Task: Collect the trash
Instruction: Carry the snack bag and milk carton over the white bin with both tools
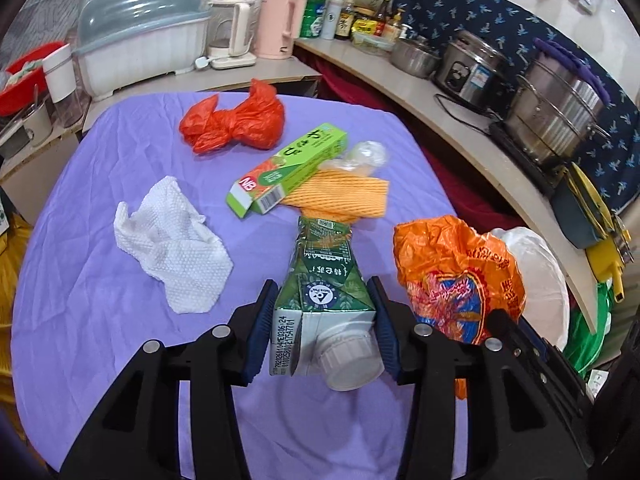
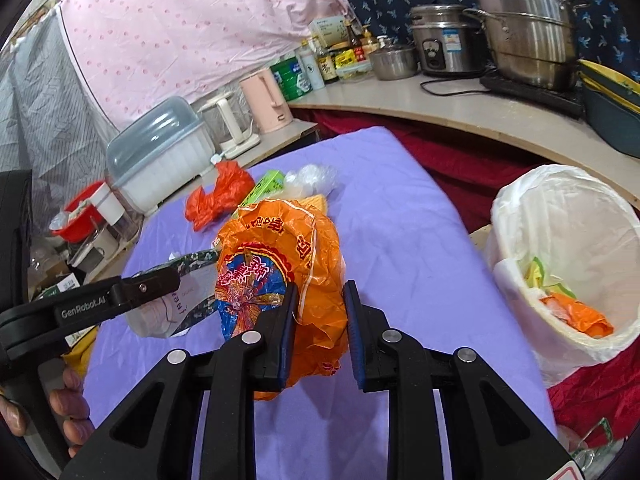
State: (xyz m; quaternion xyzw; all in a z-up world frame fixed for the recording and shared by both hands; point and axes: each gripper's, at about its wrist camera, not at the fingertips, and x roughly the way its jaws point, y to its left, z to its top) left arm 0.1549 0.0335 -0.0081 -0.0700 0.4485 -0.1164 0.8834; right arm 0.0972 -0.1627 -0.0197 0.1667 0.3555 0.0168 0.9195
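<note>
My left gripper [image 1: 322, 292] is shut on a green drink carton [image 1: 324, 280] with a white cap, held above the purple table [image 1: 100, 280]. My right gripper [image 2: 319, 290] is shut on a crumpled orange plastic bag [image 2: 280, 248], also lifted; the bag also shows in the left wrist view [image 1: 456, 276]. On the table lie a red plastic bag [image 1: 236, 120], a green box [image 1: 288, 170], an orange foam net [image 1: 344, 196], a clear plastic wrap [image 1: 366, 154] and a white paper towel [image 1: 172, 240]. A white-lined trash bin [image 2: 568, 224] stands right of the table with trash inside.
A curved counter [image 1: 460, 120] behind and to the right carries steel pots [image 1: 560, 108], a rice cooker [image 1: 468, 68], bottles and kettles. A white dish rack [image 1: 140, 52] and a red basin [image 1: 24, 76] stand at the back left. Red cloth lies under the counter.
</note>
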